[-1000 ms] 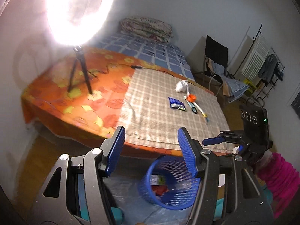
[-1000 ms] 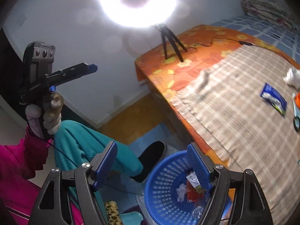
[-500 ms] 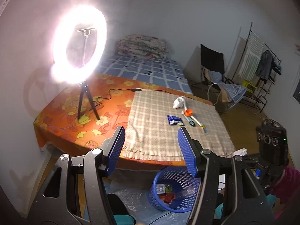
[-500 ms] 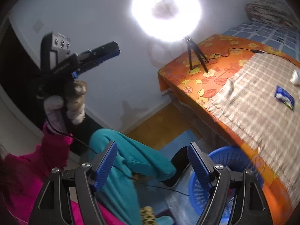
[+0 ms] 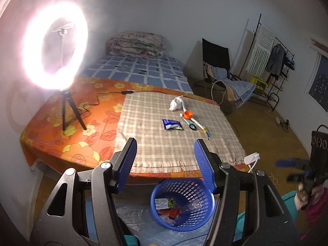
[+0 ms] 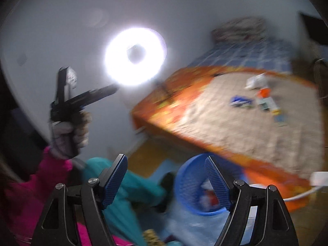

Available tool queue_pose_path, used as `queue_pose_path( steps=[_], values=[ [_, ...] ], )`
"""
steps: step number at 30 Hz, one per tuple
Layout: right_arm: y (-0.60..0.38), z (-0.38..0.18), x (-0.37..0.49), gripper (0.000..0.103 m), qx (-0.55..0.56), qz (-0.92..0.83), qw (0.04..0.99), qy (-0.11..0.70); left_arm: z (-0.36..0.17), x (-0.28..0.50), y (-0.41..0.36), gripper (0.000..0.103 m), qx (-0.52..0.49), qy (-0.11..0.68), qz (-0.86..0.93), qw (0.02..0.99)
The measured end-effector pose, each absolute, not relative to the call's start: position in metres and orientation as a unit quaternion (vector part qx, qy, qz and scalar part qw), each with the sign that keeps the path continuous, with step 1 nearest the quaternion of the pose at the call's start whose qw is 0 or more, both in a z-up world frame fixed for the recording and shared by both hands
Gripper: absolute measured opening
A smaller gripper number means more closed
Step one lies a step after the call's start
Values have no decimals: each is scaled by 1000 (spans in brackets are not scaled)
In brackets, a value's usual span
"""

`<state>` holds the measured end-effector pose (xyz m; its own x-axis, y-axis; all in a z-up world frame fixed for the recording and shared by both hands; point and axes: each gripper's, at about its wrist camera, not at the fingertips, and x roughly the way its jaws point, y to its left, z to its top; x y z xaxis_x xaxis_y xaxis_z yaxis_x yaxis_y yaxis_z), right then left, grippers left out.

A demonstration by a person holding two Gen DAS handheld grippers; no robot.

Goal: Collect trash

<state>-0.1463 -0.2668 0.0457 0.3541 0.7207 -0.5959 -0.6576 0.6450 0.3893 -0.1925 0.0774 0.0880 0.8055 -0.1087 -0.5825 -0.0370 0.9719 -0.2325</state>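
Trash basket on the floor, a few bits still up on the bed

The blue mesh basket (image 5: 182, 203) sits on a plastic sheet on the floor, right against the near edge of the bed (image 5: 67, 143). It already holds some wrappers, something red and a clear plastic piece. On the checked cloth (image 5: 155, 141), toward its far right corner, lie a crumpled white tissue (image 5: 176, 103), an orange cap (image 5: 188, 114), a blue snack packet (image 5: 172, 124) and a long thin white item beside a small dark ring, all close together. The left gripper (image 5: 165, 162) hangs over the basket with its blue fingers (image 5: 127, 160) spread, gripping nothing. The right gripper (image 6: 166, 182) is spread wide too and empty; that view is motion-blurred, with the basket just behind its right finger.
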Motion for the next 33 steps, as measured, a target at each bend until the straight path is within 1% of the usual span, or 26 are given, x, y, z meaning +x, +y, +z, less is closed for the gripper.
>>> queue_pose_path(
  steps=[4, 7, 8, 9, 10, 11, 19, 27, 30, 33],
  values=[
    [-309, 42, -110, 86, 41, 328, 872, 361, 73, -158, 64, 60, -115, 328, -30, 937],
    [-330, 34, -77, 93, 30, 273, 896, 350, 58, -126, 54, 60, -113, 346, -36, 931],
    [-333, 30, -67, 95, 30, 265, 899, 348, 52, -114, 51, 62, -111, 353, -38, 928],
    [-336, 25, -55, 95, 29, 258, 900, 350, 45, -100, 47, 68, -108, 361, -40, 925],
    [-339, 20, -42, 96, 30, 252, 900, 354, 40, -89, 43, 72, -106, 367, -41, 923],
    [-341, 15, -27, 96, 31, 247, 900, 358, 33, -73, 40, 72, -102, 376, -41, 920],
    [-346, -23, 52, 96, 43, 240, 886, 394, -15, 17, 24, 72, -85, 422, -54, 901],
    [-326, -62, 126, 96, 41, 249, 869, 425, -58, 117, 7, 72, -58, 459, -101, 881],
    [-315, -78, 150, 90, 28, 257, 860, 439, -78, 155, 8, 72, -70, 473, -117, 871],
    [-304, -97, 172, 89, 25, 260, 852, 453, -99, 188, 10, 72, -77, 485, -123, 862]
  ],
)
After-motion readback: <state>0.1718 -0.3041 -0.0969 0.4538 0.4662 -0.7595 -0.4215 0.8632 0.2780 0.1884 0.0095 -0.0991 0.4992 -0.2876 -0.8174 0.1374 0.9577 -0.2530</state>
